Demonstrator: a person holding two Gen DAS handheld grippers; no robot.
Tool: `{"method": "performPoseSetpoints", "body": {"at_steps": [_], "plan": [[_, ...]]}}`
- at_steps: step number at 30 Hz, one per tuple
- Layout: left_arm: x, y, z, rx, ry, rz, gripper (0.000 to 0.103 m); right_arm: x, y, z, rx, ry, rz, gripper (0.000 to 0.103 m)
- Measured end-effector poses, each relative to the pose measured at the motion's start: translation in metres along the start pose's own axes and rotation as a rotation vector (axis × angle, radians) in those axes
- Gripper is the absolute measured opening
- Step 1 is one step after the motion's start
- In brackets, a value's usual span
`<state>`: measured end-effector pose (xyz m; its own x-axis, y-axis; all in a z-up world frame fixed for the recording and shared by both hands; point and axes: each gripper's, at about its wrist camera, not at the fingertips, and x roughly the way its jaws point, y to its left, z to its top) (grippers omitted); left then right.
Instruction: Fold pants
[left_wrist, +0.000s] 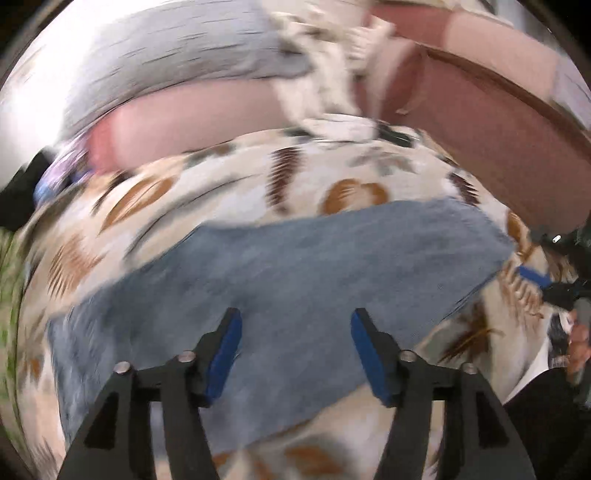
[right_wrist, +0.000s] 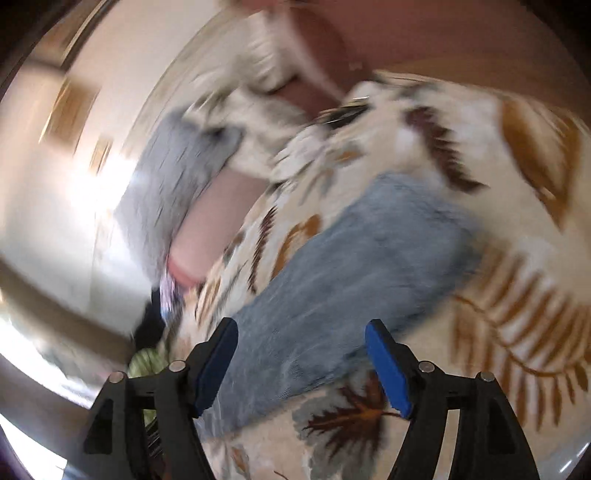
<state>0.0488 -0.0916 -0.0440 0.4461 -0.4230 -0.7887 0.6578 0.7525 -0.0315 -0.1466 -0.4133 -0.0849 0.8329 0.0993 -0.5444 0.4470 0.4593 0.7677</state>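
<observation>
Blue denim pants (left_wrist: 280, 266) lie flat as a long band across frame centre on a leaf-print bedspread (left_wrist: 236, 177) (both views motion-blurred). Left gripper (left_wrist: 295, 354) at lower centre, blue pads spread wide over the denim, nothing between them; right gripper (right_wrist: 301, 363) likewise spread and empty, above the pants' near end. Grey pillow (left_wrist: 177, 48) at upper left, pink headboard (left_wrist: 480, 140) at upper right.
</observation>
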Motion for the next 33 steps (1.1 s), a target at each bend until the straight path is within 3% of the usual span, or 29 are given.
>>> {"method": "performPoseSetpoints", "body": {"at_steps": [6,12,23,33], "plan": [[0.045,-0.058,0.075,0.169,0.102,-0.036,0.066,0.019,-0.04,0.005,0.205,-0.003,0.02,0.076],[0.108,-0.111,0.119,0.217,0.231,-0.077,0.066,0.04,-0.059,0.005,0.329,0.008,-0.005,0.076],[0.187,-0.194,0.154,0.388,0.334,-0.155,0.066,0.031,-0.083,0.022,0.4,-0.027,0.096,0.076],[0.224,-0.229,0.158,0.507,0.405,-0.29,0.066,0.037,-0.079,0.023,0.344,0.004,0.005,0.071]]}}
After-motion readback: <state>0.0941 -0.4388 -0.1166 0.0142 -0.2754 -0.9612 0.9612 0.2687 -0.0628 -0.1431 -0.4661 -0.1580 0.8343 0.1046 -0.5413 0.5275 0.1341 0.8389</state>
